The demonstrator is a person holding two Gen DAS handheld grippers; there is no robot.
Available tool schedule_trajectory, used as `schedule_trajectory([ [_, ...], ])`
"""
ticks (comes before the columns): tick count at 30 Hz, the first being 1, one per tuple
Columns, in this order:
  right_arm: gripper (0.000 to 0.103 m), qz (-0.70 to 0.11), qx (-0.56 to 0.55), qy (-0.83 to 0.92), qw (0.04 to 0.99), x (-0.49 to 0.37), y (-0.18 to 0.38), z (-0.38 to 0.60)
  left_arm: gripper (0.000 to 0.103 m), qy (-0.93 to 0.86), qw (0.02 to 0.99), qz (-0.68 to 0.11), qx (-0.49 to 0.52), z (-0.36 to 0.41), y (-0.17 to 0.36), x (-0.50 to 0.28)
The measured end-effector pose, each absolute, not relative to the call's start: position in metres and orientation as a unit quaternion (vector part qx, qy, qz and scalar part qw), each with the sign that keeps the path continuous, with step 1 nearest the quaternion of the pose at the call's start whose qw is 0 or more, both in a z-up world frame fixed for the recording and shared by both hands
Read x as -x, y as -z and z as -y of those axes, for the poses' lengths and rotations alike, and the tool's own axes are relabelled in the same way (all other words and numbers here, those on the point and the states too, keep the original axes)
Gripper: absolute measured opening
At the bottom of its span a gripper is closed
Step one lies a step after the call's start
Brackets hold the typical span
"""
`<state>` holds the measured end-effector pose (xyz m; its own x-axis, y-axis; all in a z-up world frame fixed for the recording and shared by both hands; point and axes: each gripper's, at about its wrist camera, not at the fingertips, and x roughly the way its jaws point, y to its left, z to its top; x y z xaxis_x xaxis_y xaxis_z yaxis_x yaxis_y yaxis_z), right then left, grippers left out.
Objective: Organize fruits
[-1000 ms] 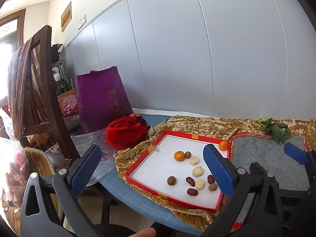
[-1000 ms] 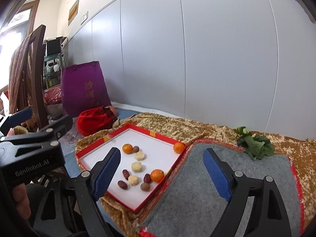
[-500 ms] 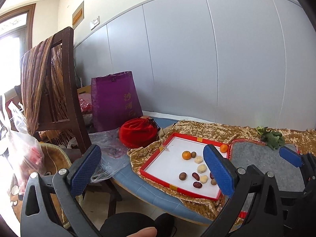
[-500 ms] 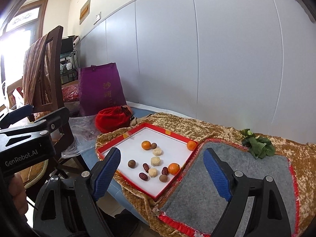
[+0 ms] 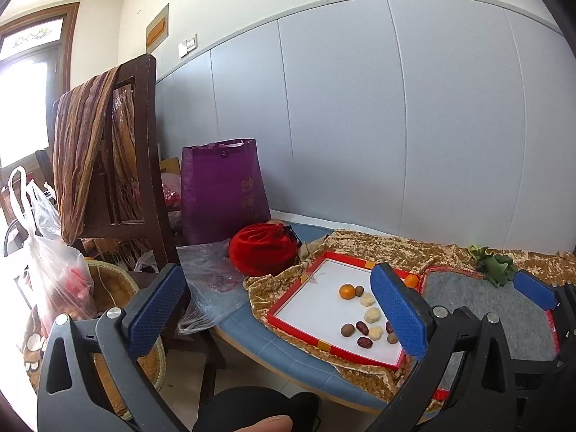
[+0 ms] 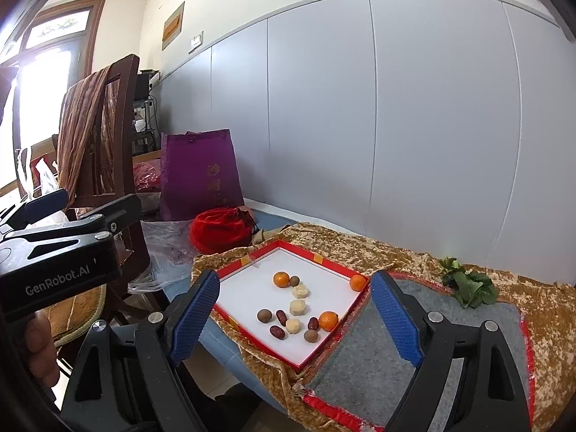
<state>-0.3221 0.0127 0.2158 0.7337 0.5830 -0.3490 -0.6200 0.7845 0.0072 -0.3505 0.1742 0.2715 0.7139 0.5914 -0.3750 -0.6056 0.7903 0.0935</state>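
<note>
Your left gripper (image 5: 279,311) and right gripper (image 6: 297,313) both w/ fingers spread wide, nothing in either, held off the table's near edge. Fruits sit in the red-rimmed white tray (image 6: 252,279): small orange tangerines (image 6: 281,279), dark red dates (image 6: 278,331), brown round longans (image 6: 264,315), mostly right half. Grey felt mat (image 6: 432,370) just right of tray.

Lived-in home room: cloth-draped wooden chair (image 5: 108,165), purple gift bag (image 5: 223,190), brocade-covered table (image 6: 360,248).

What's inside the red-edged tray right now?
The red-edged tray holds three oranges, three brown round fruits, three red dates and three pale pieces in the right wrist view. Left view: a finger hides some.
</note>
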Motion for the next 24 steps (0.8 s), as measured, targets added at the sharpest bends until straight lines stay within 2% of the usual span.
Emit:
schedule_trajectory([
  [24,0.087,-0.155,0.072,-0.327,0.93,0.33,-0.22,-0.024,0.103,-0.337,0.923,-0.184,0.029,-0.187,-0.273,0.356],
])
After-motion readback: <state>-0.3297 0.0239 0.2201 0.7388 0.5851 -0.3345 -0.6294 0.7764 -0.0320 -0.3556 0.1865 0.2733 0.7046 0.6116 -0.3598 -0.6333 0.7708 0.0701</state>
